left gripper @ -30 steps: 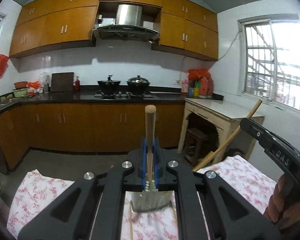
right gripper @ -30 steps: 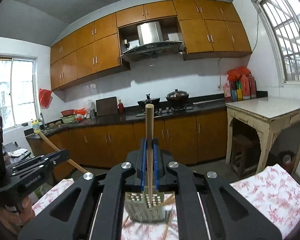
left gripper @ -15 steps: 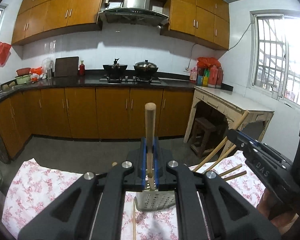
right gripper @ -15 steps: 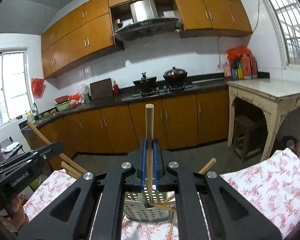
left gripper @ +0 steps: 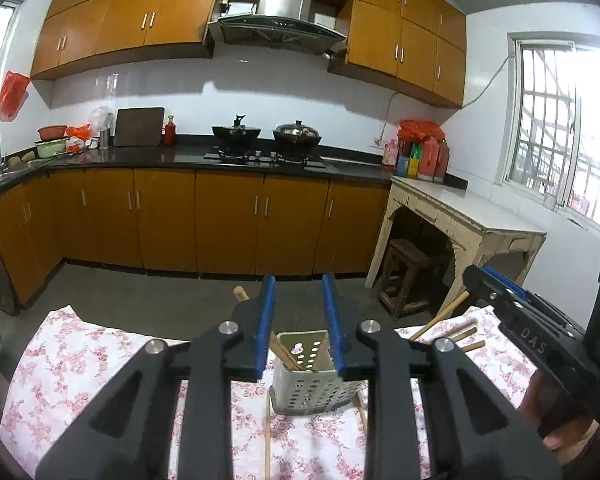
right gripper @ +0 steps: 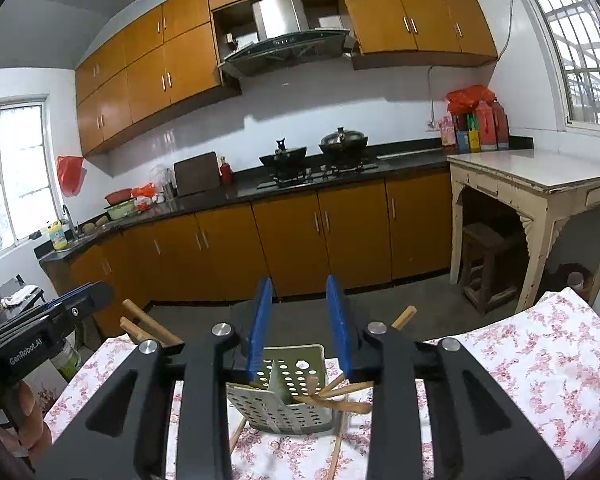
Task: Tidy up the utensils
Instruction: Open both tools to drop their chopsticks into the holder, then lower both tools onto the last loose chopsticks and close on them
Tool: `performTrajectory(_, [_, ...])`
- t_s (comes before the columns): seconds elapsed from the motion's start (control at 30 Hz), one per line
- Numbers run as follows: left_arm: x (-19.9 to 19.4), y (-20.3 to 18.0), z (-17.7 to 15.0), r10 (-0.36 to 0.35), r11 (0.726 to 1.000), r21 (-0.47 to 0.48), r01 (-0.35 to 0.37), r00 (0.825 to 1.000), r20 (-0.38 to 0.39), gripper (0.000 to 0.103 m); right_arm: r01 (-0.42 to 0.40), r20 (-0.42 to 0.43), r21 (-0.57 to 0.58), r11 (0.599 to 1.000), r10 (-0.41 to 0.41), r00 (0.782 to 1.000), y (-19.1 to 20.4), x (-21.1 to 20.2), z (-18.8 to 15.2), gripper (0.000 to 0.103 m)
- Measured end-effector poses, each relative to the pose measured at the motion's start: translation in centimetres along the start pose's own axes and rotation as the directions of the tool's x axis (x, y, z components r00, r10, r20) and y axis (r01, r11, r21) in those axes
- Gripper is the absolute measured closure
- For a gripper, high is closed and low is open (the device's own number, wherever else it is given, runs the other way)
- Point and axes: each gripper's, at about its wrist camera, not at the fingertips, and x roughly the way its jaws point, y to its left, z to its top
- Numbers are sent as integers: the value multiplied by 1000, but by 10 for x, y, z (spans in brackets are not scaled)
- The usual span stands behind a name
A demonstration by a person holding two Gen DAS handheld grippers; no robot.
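My left gripper [left gripper: 300, 320] has its jaws opening, blue pads apart, nothing clamped between them. Just beyond and below its tips stands the caddy [left gripper: 312, 380], a perforated holder on the cloth [left gripper: 80, 360], with chopsticks [left gripper: 286, 354] leaning inside its left compartment. One wooden end [left gripper: 241, 293] pokes up just left of my left finger. More sticks [left gripper: 462, 334] lie right of the gripper, towards the other tool.

My right gripper [right gripper: 300, 322] is opening too, pads parted and empty (the stick it carried is no longer between them). The caddy [right gripper: 288, 400] sits straight ahead below its tips, sticks [right gripper: 340, 394] spilling out to the right. A hand [right gripper: 28, 420] shows far left.
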Motion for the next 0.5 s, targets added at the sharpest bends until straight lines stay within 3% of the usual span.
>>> performTrajectory(0.27, [-53, 17, -27, 27, 1000, 7, -27, 999, 30, 70, -22, -7, -31, 999, 22, 1000, -3, -51, -27, 73])
performTrajectory(0.43, [-65, 32, -80, 82, 996, 24, -81, 996, -31, 67, 15, -139, -34, 999, -20, 990, -14, -49, -84, 73])
performTrajectory(0.5, [-60, 38, -102, 94, 995, 26, -92, 993, -77, 65, 36, -229, -19, 999, -39, 973, -21, -33, -115, 73])
